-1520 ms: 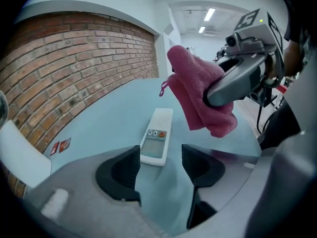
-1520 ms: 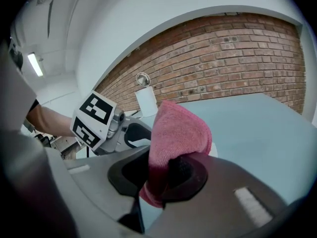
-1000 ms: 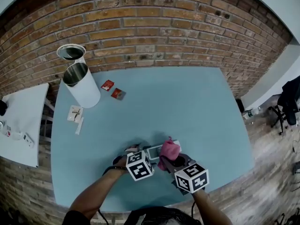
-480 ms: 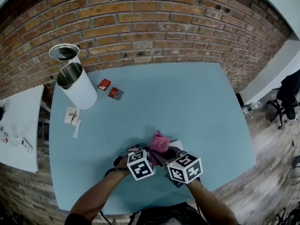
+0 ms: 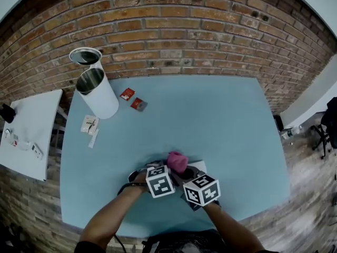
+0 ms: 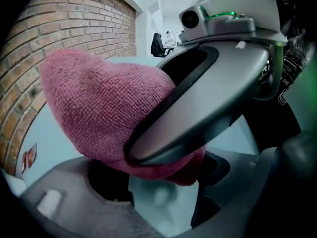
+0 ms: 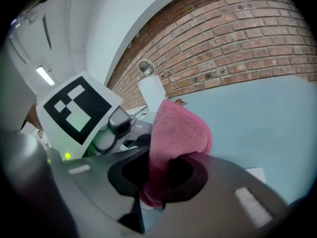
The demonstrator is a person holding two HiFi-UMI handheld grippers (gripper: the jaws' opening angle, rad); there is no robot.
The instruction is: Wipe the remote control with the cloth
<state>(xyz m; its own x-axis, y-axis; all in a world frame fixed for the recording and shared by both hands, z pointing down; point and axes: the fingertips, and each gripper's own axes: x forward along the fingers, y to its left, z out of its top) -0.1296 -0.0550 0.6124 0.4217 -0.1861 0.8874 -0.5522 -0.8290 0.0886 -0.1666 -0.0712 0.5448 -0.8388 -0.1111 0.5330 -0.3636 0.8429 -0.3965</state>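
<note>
A pink cloth [image 5: 177, 161] is bunched up near the front edge of the blue table [image 5: 221, 120]. My right gripper [image 5: 184, 173] is shut on the cloth [image 7: 176, 130], and the folds stick up past its jaws. It presses the cloth down right in front of my left gripper [image 5: 162, 168]. In the left gripper view the cloth [image 6: 99, 113] and one right jaw fill the picture. Below them a pale piece of the remote control [image 6: 158, 200] sits clamped between my left jaws. In the head view only a white corner of the remote control [image 5: 201, 164] shows beside the cloth.
A white cylindrical bin [image 5: 100, 94] stands at the back left with its lid [image 5: 85, 56] behind it. Two red packets [image 5: 132, 99] and white sachets [image 5: 88, 125] lie near it. A white side table [image 5: 26, 136] stands to the left, and a brick wall [image 5: 210, 30] is behind.
My right gripper has carried the cloth to the left along the remote control, up close to my left gripper. The remote is now mostly covered. The left gripper has stayed put.
</note>
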